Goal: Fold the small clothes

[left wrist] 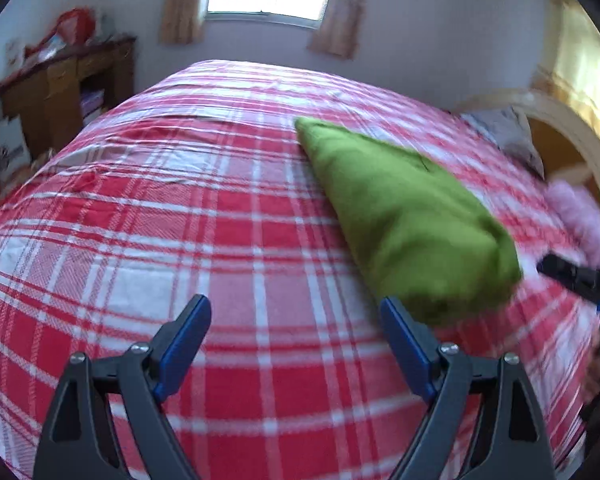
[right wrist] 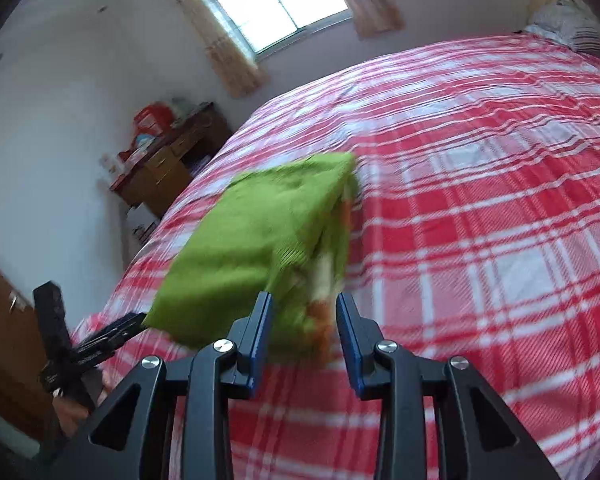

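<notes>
A folded bright green knit garment [left wrist: 404, 216], orange and white showing at its open edge, lies on the red-and-white plaid bedspread [left wrist: 180, 216]. The left gripper [left wrist: 296, 344] is spread wide over bare plaid. The right gripper [right wrist: 304, 320] stands narrowly parted, the garment's edge between its pads; contact unclear. A brown wooden desk [right wrist: 168, 164] stands beyond the bed's far side.

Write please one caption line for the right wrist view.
Right gripper, jaws parted around the near edge of a folded green garment on a red plaid bed.
</notes>
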`<action>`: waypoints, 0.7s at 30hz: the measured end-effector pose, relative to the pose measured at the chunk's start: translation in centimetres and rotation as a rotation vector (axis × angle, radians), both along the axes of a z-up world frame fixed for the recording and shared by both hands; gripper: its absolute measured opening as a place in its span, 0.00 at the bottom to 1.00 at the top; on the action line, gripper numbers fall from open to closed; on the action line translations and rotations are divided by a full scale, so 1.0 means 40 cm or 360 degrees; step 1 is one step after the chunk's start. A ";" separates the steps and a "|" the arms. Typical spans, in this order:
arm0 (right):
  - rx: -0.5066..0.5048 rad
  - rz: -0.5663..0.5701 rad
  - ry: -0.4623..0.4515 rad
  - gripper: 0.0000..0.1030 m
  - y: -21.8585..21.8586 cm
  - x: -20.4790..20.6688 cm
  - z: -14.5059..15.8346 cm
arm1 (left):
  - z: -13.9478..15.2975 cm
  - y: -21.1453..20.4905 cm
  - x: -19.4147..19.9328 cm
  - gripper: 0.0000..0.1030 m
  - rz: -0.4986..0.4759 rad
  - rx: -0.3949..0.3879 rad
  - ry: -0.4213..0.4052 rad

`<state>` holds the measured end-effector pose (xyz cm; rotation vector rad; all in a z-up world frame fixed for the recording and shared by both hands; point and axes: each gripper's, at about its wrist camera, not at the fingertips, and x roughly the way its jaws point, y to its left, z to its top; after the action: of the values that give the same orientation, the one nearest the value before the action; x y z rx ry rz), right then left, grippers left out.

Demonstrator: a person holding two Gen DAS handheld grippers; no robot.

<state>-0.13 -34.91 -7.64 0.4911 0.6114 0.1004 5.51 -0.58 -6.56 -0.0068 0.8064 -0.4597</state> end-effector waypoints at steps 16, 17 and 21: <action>-0.0584 -0.0016 0.0224 0.09 0.098 0.100 -0.059 | -0.045 -0.117 0.044 0.18 -0.0011 -0.0022 0.0128; -0.0526 -0.0027 0.0234 0.09 0.079 0.094 -0.068 | -0.044 -0.120 0.031 0.18 -0.0019 0.0026 0.0086; -0.0440 -0.0033 0.0210 0.10 0.065 0.063 -0.093 | -0.057 -0.109 0.004 0.35 -0.0019 0.0118 0.0038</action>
<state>2.38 -32.31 -11.35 0.2372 0.7369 -0.0366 5.66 -4.93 -8.85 0.0616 0.8470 -0.4415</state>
